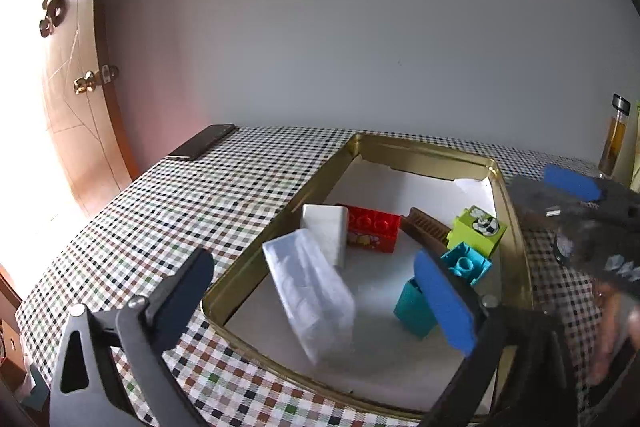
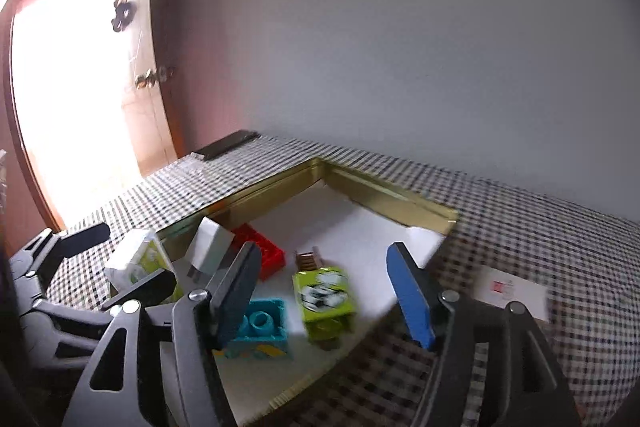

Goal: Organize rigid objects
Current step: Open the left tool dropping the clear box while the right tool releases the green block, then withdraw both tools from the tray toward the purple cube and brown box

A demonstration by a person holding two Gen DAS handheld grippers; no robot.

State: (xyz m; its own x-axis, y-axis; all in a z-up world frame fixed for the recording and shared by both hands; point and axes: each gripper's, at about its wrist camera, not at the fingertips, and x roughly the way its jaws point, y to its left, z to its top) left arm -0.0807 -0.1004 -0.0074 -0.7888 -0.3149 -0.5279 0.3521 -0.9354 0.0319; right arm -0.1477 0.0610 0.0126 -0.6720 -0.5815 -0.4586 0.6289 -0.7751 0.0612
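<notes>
A gold tin tray (image 1: 516, 211) lined with white paper sits on the checked table. In it lie a clear-wrapped packet (image 1: 312, 295), a white block (image 1: 326, 231), a red brick (image 1: 374, 227), a brown comb-like piece (image 1: 426, 227), a lime green brick (image 1: 478, 229) and a teal brick (image 1: 464, 267). My left gripper (image 1: 320, 303) is open above the tray's near part, the packet between its fingers untouched. My right gripper (image 2: 324, 295) is open above the lime green brick (image 2: 324, 293) and teal brick (image 2: 260, 323); the tray (image 2: 384, 195) shows there too. The right gripper also shows in the left wrist view (image 1: 576, 195).
A dark phone (image 1: 202, 147) lies at the table's far left corner near a wooden door (image 1: 76, 99). A glass bottle of amber liquid (image 1: 614, 139) stands far right. A white card (image 2: 514, 289) lies on the cloth right of the tray.
</notes>
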